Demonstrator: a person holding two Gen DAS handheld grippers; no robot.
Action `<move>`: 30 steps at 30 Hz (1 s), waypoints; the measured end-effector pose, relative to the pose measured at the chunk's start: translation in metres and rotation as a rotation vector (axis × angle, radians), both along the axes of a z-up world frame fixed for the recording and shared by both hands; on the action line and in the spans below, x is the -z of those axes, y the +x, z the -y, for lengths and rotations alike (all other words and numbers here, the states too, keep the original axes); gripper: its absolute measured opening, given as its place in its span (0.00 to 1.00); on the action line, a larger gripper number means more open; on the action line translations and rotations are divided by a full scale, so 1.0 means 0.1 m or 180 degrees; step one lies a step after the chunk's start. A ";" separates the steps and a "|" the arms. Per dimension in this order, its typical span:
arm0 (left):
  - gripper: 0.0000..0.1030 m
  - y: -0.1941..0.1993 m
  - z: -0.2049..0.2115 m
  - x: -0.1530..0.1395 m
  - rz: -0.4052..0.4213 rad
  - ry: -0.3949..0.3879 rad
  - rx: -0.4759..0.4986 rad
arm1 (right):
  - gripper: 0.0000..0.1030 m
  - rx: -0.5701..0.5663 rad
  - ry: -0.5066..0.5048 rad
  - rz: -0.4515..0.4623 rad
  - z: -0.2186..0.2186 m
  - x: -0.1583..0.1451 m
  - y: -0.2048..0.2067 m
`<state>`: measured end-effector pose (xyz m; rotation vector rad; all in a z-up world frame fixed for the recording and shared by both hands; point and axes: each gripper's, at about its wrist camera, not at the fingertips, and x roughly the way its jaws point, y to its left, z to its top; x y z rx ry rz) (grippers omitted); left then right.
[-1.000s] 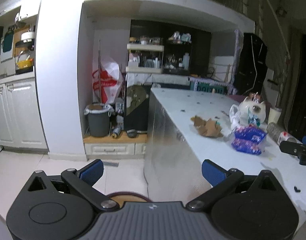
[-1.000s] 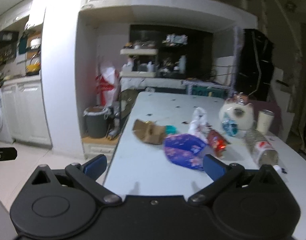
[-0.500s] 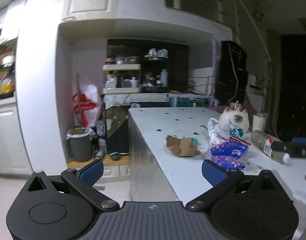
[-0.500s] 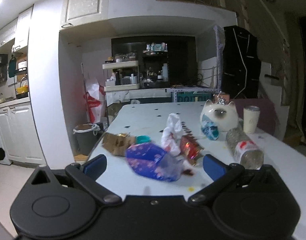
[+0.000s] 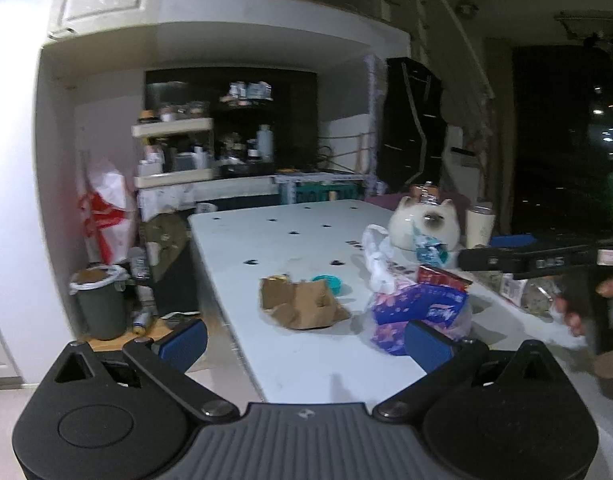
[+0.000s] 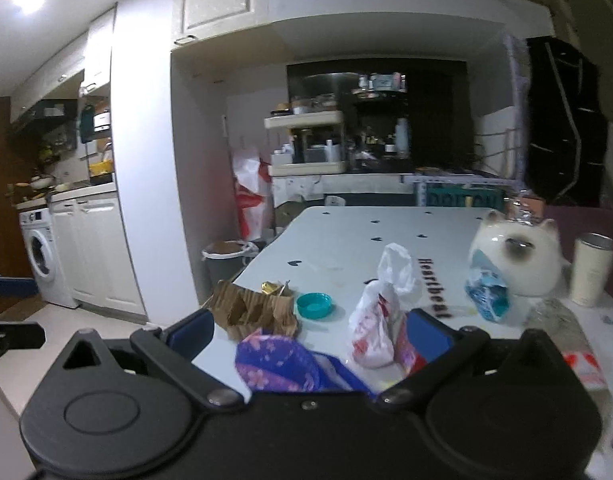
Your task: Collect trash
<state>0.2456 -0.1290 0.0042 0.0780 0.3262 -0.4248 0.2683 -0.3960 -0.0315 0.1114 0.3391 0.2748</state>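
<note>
Trash lies on a white table (image 5: 290, 240): a crumpled brown cardboard piece (image 5: 302, 306) (image 6: 254, 312), a purple flowered wrapper (image 5: 418, 312) (image 6: 278, 364), a white plastic bag (image 5: 376, 256) (image 6: 382, 312), a red packet (image 5: 442, 276), a teal lid (image 6: 314, 305) and a blue wrapper (image 6: 488, 294). My left gripper (image 5: 304, 342) is open at the table's near edge, short of the cardboard. My right gripper (image 6: 310, 328) is open, its jaws either side of the purple wrapper and white bag, and it shows in the left wrist view (image 5: 526, 258).
A white cat-shaped pot (image 6: 514, 256) and a cream tumbler (image 6: 590, 268) stand at the back right. A plastic bottle (image 6: 562, 320) lies at the right. A lined grey bin (image 5: 100, 304) stands on the floor left of the table, with shelves and a washing machine (image 6: 40, 256) beyond.
Both grippers have moved closer to the table and the trash. The right gripper now has the purple wrapper and white bag between its open jaws.
</note>
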 end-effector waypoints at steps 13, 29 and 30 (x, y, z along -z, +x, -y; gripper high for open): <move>1.00 1.00 0.47 0.44 -0.0604 -0.0158 0.0002 | 1.00 0.0094 0.0184 -0.0072 0.15 0.48 0.26; 1.00 1.68 0.76 0.66 -0.0545 0.0200 -0.0075 | 0.99 -0.0479 -0.0227 -0.0170 -0.05 0.58 0.17; 1.00 1.69 0.76 0.67 -0.0544 0.0184 -0.0076 | 0.99 -0.0557 -0.0262 -0.0194 -0.08 0.58 0.18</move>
